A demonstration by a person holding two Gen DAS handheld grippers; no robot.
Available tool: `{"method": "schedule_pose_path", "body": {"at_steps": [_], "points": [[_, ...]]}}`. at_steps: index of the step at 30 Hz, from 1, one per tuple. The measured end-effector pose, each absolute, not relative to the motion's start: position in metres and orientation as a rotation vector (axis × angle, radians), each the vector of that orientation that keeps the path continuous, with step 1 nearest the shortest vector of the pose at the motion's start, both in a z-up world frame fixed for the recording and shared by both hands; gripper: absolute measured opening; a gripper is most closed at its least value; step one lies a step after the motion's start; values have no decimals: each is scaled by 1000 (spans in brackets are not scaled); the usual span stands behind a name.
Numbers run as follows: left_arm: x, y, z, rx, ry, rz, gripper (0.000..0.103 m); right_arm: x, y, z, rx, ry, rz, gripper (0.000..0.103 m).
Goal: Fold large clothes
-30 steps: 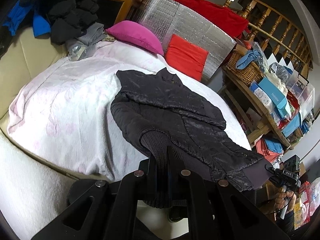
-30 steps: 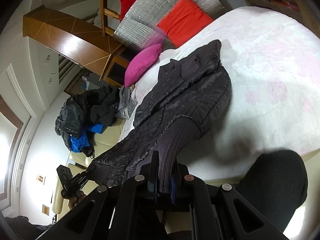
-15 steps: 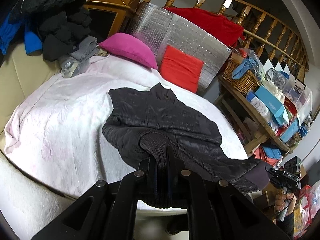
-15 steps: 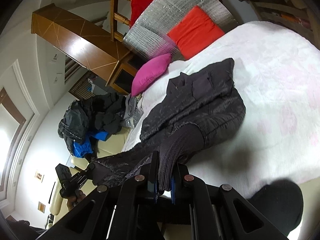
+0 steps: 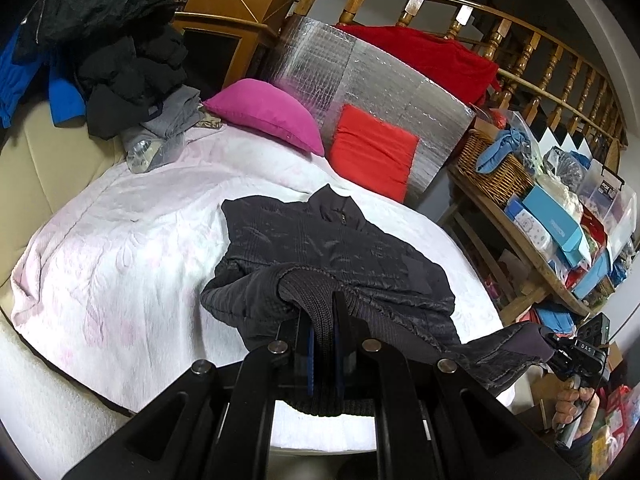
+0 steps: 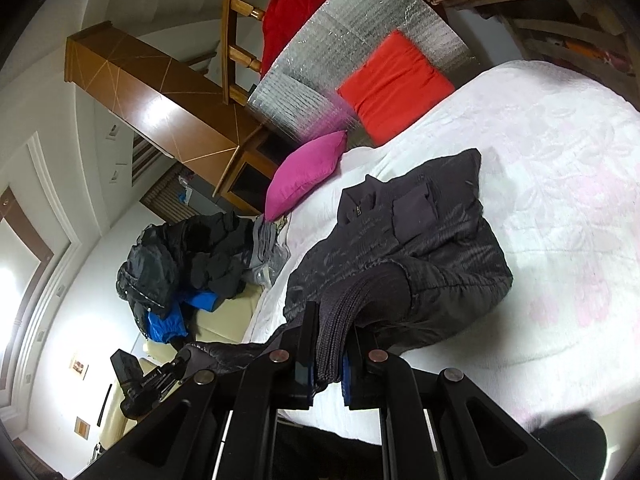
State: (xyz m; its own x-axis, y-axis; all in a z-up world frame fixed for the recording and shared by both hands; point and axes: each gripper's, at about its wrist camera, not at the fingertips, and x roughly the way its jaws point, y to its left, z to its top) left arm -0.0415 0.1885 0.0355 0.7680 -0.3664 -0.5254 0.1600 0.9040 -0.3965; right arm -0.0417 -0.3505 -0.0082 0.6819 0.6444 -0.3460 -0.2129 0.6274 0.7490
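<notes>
Jacket: your dark quilted jacket (image 5: 332,248) lies on the bed (image 5: 120,240), collar toward the cushions, its lower part bunched and lifted off the cover.
Left hand-held gripper: your left hand-held gripper (image 5: 322,332) is clamped on the ribbed knit hem (image 5: 316,292) at one corner of the jacket; the knit hangs down between the pads.
Right hand-held gripper: your right hand-held gripper (image 6: 326,344) is pinched tight on the ribbed hem at the other corner; in the left wrist view it shows at the lower right edge, with your hand (image 5: 576,408) around its handle.
Stretch between them: a band of the jacket's lower edge runs taut from one gripper to the other, off the side of the bed.
Bed: white cover with a faint pink pattern.
Cushions: a pink cushion (image 5: 268,114) and a red cushion (image 5: 372,150) at the far end, against a silver foil panel (image 5: 360,68).
Pile: dark, grey and blue clothes (image 5: 108,64) heaped at the far left corner.
Shelf: a cluttered wooden shelf (image 5: 540,264) with a wicker basket (image 5: 492,168) beside the bed.
</notes>
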Motion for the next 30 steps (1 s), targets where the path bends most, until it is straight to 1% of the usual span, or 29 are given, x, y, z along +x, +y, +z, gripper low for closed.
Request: {"method": "schedule_pose_path", "body": {"at_steps": [20, 30], "points": [[-20, 186, 53, -329, 594, -289, 8, -23, -346, 15, 711, 611, 501, 9], [2, 186, 62, -327, 571, -286, 8, -7, -340, 28, 691, 577, 480, 9]]}}
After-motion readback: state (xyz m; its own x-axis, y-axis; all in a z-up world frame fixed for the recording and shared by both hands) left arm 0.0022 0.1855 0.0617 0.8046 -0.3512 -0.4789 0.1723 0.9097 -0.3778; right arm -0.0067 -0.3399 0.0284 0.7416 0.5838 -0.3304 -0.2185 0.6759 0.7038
